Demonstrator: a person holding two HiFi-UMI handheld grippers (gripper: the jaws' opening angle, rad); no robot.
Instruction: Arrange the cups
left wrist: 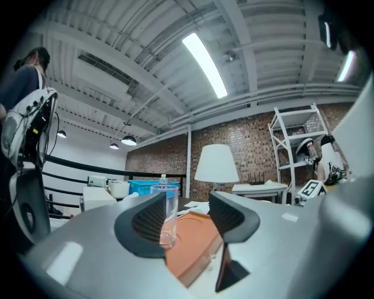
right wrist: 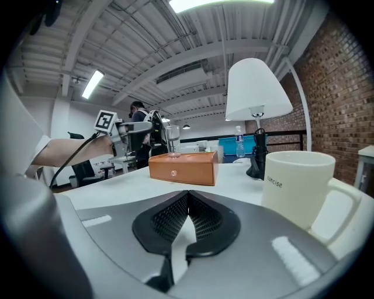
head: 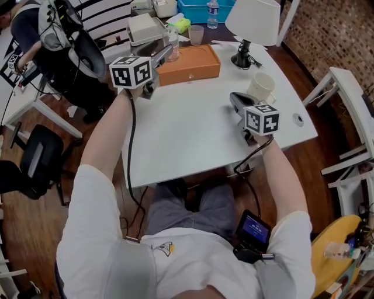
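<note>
A clear glass (head: 173, 42) stands upright on the left end of an orange box (head: 190, 64) at the back of the white table (head: 187, 134). My left gripper (head: 164, 54) is held level at the box's left end, open. In the left gripper view the glass (left wrist: 166, 213) stands close beside the left pad (left wrist: 147, 221), with a wide gap to the right pad; the pads do not press on it. A white mug (head: 261, 86) stands at the table's right. My right gripper (head: 236, 99) lies just left of the mug (right wrist: 301, 184), shut and empty.
A white lamp (head: 252, 23) stands behind the mug. A pinkish plastic cup (head: 196, 34), a blue bin (head: 198, 10) with a water bottle (head: 213, 13), and grey devices (head: 145, 26) sit at the far edge. Another person (head: 26, 29) stands at the far left.
</note>
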